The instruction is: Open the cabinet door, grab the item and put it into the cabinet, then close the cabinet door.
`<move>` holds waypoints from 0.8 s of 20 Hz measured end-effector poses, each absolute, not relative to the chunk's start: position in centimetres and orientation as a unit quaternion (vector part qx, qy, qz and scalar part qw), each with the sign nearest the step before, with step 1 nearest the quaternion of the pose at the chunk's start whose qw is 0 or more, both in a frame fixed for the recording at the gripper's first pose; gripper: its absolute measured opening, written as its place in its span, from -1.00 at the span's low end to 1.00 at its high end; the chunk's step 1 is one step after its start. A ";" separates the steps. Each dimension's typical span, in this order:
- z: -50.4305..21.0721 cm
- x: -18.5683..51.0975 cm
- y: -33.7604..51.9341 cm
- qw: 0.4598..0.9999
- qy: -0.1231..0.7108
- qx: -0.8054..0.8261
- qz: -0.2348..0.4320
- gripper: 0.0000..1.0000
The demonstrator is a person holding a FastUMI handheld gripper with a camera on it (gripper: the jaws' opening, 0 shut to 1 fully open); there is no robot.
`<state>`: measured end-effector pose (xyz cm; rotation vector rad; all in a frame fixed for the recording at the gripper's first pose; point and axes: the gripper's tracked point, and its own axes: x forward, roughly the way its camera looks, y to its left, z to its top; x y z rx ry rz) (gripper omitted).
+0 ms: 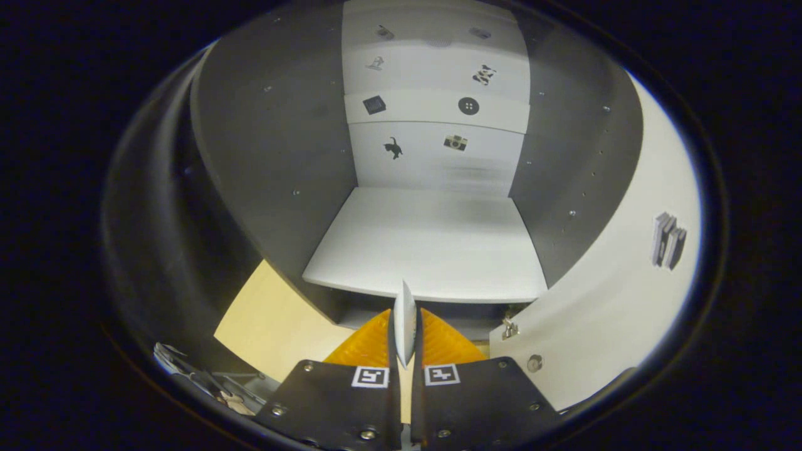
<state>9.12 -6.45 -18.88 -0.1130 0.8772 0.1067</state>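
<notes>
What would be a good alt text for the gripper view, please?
The claw is shut on a thin white item, held on edge just before an open cabinet's white shelf. The open door stands to the right.

1. Light is falling brightly on the cabinet's white shelf (432, 244) and open door (626, 275).
2. Its grey side walls (276, 144) are sitting in shadow.
3. Fisheye distortion is bending straight edges, with faint blur.

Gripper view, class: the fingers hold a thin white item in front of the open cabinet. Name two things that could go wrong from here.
1. The thin white item is pinched edge-on between the fingers; it might slip or twist out before reaching the shelf.
2. The open cabinet door stands close beside the gripper; a sideways swing could knock it.
</notes>
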 end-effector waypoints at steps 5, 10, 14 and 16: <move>-19.1 12.4 -7.1 0.895 0.444 -0.039 0.038 -0.87; -20.0 15.5 -7.7 0.884 0.465 -0.042 0.026 -0.87; -21.1 16.9 -7.9 0.874 0.484 -0.034 0.022 -0.87; -21.1 17.4 -7.8 0.872 0.487 -0.034 0.022 -0.86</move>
